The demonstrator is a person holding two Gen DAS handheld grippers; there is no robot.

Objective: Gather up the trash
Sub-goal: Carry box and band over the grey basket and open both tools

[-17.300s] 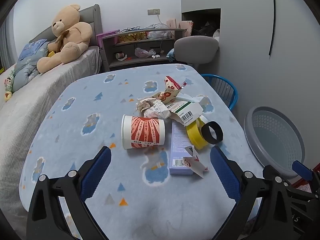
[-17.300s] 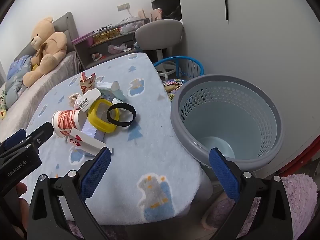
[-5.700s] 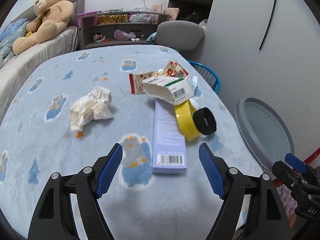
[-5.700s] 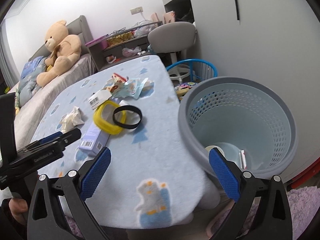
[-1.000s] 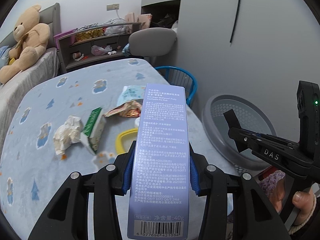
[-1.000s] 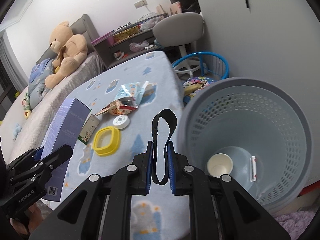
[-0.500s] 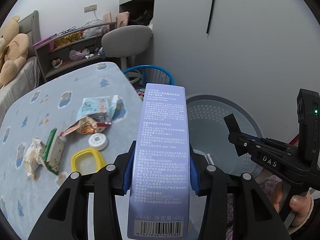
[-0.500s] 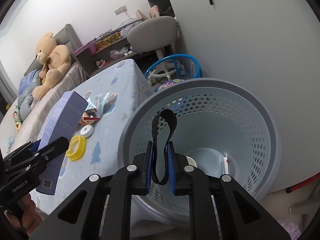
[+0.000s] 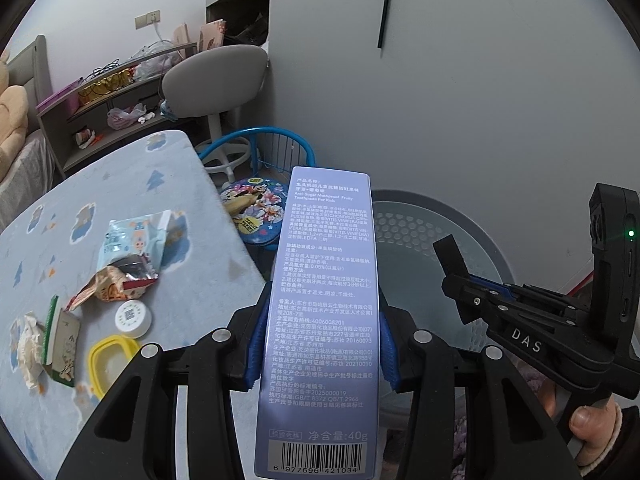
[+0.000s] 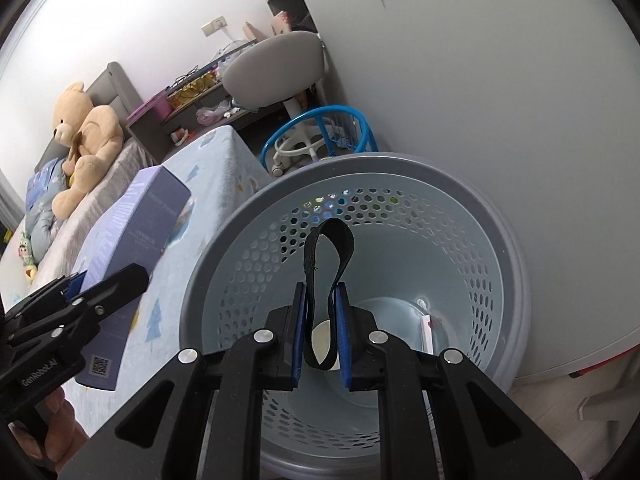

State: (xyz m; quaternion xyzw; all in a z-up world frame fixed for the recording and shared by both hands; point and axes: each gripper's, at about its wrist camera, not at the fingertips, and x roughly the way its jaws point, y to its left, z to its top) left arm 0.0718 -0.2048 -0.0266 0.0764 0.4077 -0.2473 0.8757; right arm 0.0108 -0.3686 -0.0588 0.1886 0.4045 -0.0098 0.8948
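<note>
My left gripper (image 9: 320,340) is shut on a purple toothpaste box (image 9: 324,312), held upright at the table's right edge next to the grey trash basket (image 9: 420,232). The box also shows in the right wrist view (image 10: 136,232). My right gripper (image 10: 320,328) is shut on a black band (image 10: 328,264), squeezed into a loop, held over the open basket (image 10: 400,184). A paper cup and a card lie on the basket's floor. My right gripper also shows in the left wrist view (image 9: 460,280).
On the blue-patterned table (image 9: 120,184) lie snack wrappers (image 9: 132,256), a white round lid (image 9: 133,319), a yellow ring lid (image 9: 110,364), a small carton (image 9: 60,344) and crumpled tissue (image 9: 28,344). A grey swivel chair (image 9: 216,72) and a blue child's chair (image 9: 260,184) stand behind.
Both grippers have moved right, away from the table toward the basket. The black band now hangs over the basket's opening; the toothpaste box is closer to the rim.
</note>
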